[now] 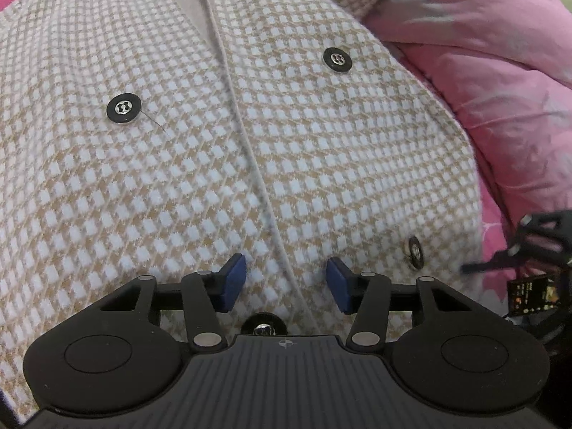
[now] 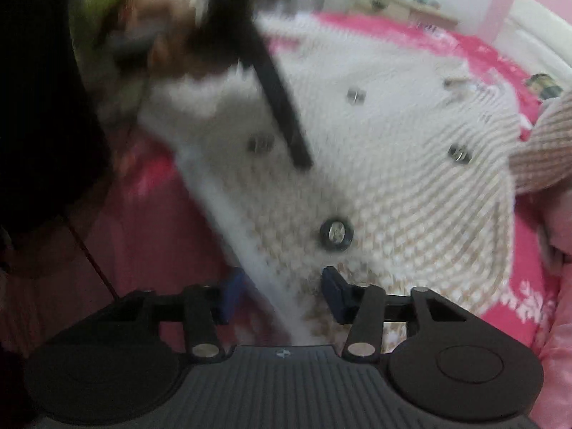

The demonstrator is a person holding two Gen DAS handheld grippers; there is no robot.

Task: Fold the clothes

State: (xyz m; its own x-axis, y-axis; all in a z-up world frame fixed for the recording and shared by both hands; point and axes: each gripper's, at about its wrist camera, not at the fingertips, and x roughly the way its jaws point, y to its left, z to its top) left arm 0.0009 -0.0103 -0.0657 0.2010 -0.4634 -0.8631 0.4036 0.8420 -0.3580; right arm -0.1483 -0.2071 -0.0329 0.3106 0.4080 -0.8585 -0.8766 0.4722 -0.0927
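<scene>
A beige-and-white houndstooth coat [image 1: 143, 178] with black buttons [image 1: 123, 108] lies front-up on a bed. My left gripper [image 1: 285, 282] hovers just over its front opening. The jaws stand apart, with the coat's front edge [image 1: 257, 178] running between the blue pads [image 1: 232, 282] and nothing pinched. In the blurred right wrist view the coat [image 2: 411, 186] spreads ahead. My right gripper [image 2: 282, 295] is open at its near white edge [image 2: 228, 207], which passes between the pads without being pressed. The left gripper's dark body [image 2: 275, 89] shows above the coat, held by a hand in a green sleeve.
A pink quilt [image 1: 500, 71] is bunched against the coat's right side. A bright pink sheet [image 2: 464, 46] covers the bed. A coat sleeve [image 2: 543, 143] lies at the right. A pink headboard [image 2: 507, 3] and a wooden shelf [image 2: 404, 3] stand beyond.
</scene>
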